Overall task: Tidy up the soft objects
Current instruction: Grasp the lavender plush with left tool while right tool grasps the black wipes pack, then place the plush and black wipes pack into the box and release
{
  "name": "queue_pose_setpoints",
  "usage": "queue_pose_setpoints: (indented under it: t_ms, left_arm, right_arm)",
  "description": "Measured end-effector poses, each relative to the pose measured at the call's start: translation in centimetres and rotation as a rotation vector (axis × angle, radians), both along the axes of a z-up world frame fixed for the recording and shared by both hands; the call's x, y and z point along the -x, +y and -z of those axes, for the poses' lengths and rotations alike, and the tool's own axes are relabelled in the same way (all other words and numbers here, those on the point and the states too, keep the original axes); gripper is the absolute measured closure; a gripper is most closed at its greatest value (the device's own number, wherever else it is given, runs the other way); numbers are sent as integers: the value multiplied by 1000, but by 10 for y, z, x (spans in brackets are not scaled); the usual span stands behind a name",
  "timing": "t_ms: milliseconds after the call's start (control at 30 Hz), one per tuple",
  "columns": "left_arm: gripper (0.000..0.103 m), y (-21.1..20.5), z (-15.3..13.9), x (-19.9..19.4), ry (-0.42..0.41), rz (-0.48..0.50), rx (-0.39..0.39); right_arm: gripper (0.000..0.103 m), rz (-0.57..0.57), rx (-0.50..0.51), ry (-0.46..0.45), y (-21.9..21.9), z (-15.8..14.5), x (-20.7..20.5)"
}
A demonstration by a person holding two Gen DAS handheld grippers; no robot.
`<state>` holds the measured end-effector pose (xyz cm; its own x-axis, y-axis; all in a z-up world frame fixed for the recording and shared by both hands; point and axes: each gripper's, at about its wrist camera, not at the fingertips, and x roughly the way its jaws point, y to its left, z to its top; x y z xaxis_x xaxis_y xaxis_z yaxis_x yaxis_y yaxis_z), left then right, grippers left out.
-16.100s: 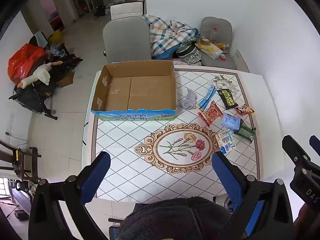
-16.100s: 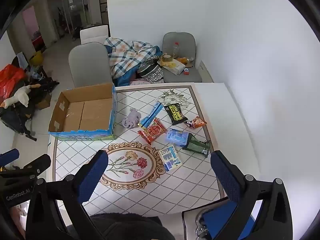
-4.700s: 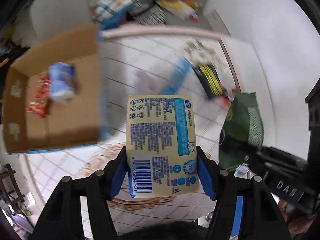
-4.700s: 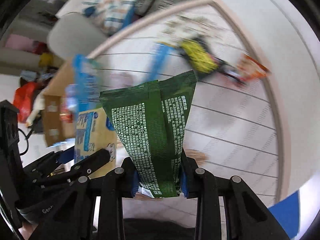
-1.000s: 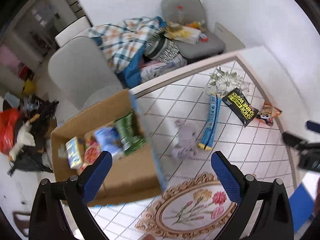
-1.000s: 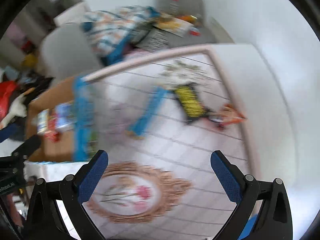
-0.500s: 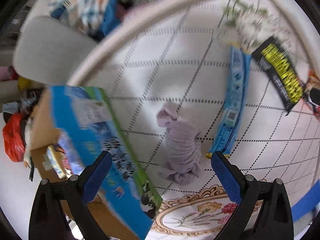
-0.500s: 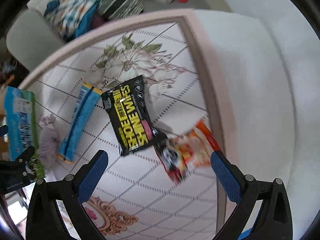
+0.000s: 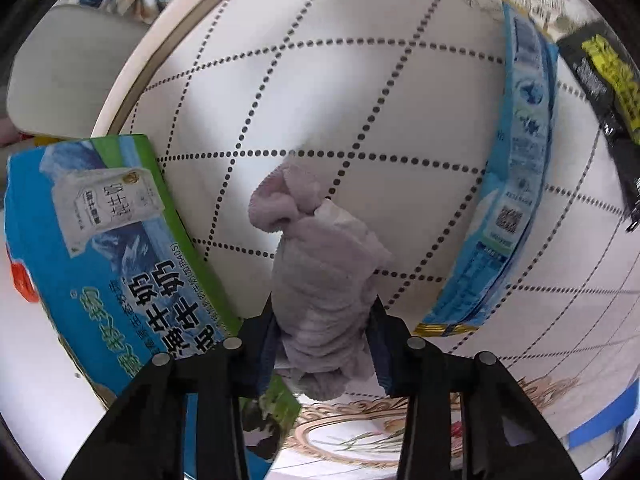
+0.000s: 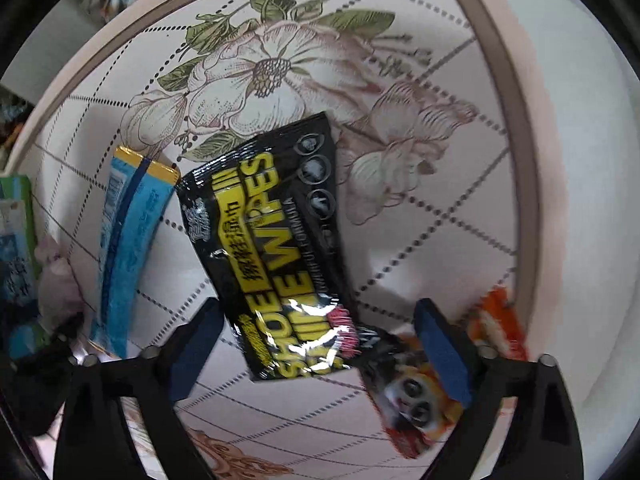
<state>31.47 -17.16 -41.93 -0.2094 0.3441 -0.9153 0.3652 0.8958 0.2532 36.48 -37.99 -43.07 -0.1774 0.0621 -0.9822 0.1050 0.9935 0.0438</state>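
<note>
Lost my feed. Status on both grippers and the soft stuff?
Left gripper shut on purple cloth, box close beside. Right gripper open, straddling wipes pack; orange packet under one finger.

Your left gripper [image 9: 323, 320] was low over the table, its blue-padded fingers [image 9: 267, 336] pressed in on a soft bundle. Your right gripper [image 10: 316, 344] was also low, its jaws spread wide and gripping nothing.

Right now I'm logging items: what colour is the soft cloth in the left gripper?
Pale lilac fuzzy cloth, clearest in the left wrist view.
</note>
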Motion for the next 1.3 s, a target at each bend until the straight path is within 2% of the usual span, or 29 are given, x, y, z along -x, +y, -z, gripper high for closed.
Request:
queue_pose_setpoints:
  t_ms: [100,133,333,433,600,667,767,833,900,933,1033,1167,1300]
  left_arm:
    - [68,0,-11,2,-27,-67,65]
    - [68,0,-14,3,-35,-78,80]
    - [69,-3,-46,11,-119,-128,174]
    - [69,-1,-63,18,-144,-159,234]
    - [69,15,-100,41,-189,-205,354]
    - [69,25,-119,51,-213,-216,404]
    - [69,39,-155,44,-244,-218,464]
    - [69,58,-180,40,-268,-219,496]
    - [69,84,-193,45,-285,-233,525]
    - [69,93,-198,50,-291,-236,532]
    - [69,145,-222,56,-329,-267,541]
    - [69,213,-230,59,-355,-326,513]
    - [69,283,-214,56,-333,-427,479]
  right_arm:
    - [31,-15,29,-31,10,-5,3]
    - [43,-19,34,-38,13,-7,5]
    - [48,46,15,-51,17,-11,24]
    - [49,70,-12,-68,16,-21,38]
    - [50,100,-68,-127,16,-58,61]
    - [50,108,-96,-163,24,-81,74]
    - [50,107,-135,-204,42,-114,90]
    - [50,93,-156,-239,62,-137,100]
    - [50,77,-182,-271,90,-165,107]
    - [50,72,-198,-280,91,-176,113]
    - [50,45,-269,-297,138,-203,127]
    - [50,-9,-319,-303,212,-215,131]
    - [50,-47,-362,-265,281,-209,129]
